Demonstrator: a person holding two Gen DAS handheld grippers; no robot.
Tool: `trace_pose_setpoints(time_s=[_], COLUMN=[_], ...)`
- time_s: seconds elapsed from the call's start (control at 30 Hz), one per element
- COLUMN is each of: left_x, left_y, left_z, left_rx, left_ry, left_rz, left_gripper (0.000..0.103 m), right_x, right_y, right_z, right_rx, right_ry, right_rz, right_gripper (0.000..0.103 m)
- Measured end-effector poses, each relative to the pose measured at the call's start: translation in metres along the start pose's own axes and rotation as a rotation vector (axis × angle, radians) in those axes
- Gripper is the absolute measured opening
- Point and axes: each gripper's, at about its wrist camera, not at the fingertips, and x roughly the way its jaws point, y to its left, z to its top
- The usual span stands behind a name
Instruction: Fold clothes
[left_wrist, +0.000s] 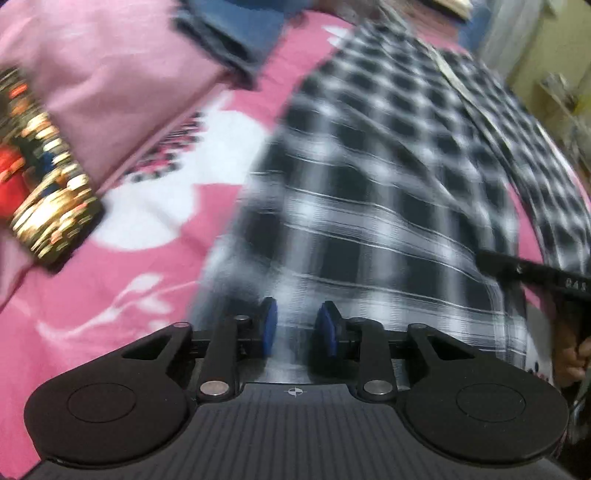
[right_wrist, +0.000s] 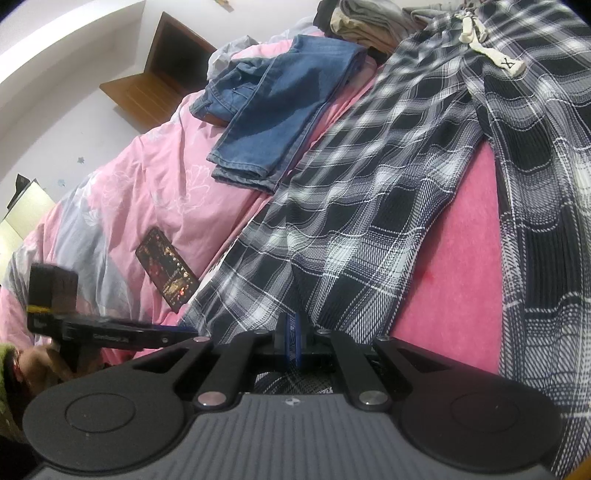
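Black-and-white plaid trousers (right_wrist: 369, 203) lie spread lengthwise on the pink bed, their drawstring waist at the far end. My right gripper (right_wrist: 293, 339) is shut on the hem of the left trouser leg, and plaid cloth shows under its pads. In the blurred left wrist view the same trousers (left_wrist: 369, 184) fill the middle. My left gripper (left_wrist: 297, 325) hovers over the leg's near end, its blue pads apart and pressing on nothing. The right gripper (left_wrist: 484, 258) shows at the hem on the right edge. The left gripper (right_wrist: 184, 329) reaches in from the left, next to the hem.
Folded blue jeans (right_wrist: 280, 103) lie beyond the trousers on a pink floral quilt (right_wrist: 147, 177). A lit phone (right_wrist: 166, 269) rests beside the left trouser leg. More clothes are piled at the far end (right_wrist: 369, 22). A hand (right_wrist: 40, 365) holds the left gripper.
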Motion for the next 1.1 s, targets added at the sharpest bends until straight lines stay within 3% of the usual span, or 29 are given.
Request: trace_pose_setpoints(time_s=[0.17, 0.3, 0.4, 0.5, 0.6, 0.77, 0.93, 1.1], left_x=[-0.017, -0.031, -0.031, -0.013, 0.014, 0.049, 0.019, -0.015], left_y=[0.043, 0.026, -0.011, -0.057, -0.092, -0.104, -0.066, -0.024], left_z=[-0.013, 0.004, 0.027, 0.046, 0.059, 0.052, 0.023, -0.012], left_rx=[-0.068, -0.010, 0.043, 0.141, 0.225, 0.210, 0.137, 0.124], left_ry=[0.025, -0.063, -0.151, -0.187, -0.197, -0.113, -0.052, 0.047], left_rz=[0.134, 0.148, 0.005, -0.119, -0.192, -0.187, -0.166, -0.059], left_gripper=[0.029, 0.026, 0.026, 0.027, 0.027, 0.027, 0.027, 0.028], right_x=[0.000, -0.001, -0.004, -0.018, -0.023, -0.008, -0.006, -0.007], right_y=[0.000, -0.003, -0.007, -0.007, -0.011, -0.014, -0.028, -0.029], right_z=[0.000, 0.000, 0.006, 0.019, 0.035, 0.051, 0.045, 0.043], right_rx=[0.002, 0.013, 0.065, 0.092, 0.090, 0.053, 0.090, 0.076], right_ry=[0.000, 0.001, 0.005, -0.065, -0.125, -0.151, -0.175, -0.181], right_rz=[0.001, 0.015, 0.036, 0.031, -0.045, -0.144, -0.126, -0.127], right_gripper=[0.002, 0.002, 0.003, 0.006, 0.022, 0.023, 0.022, 0.022])
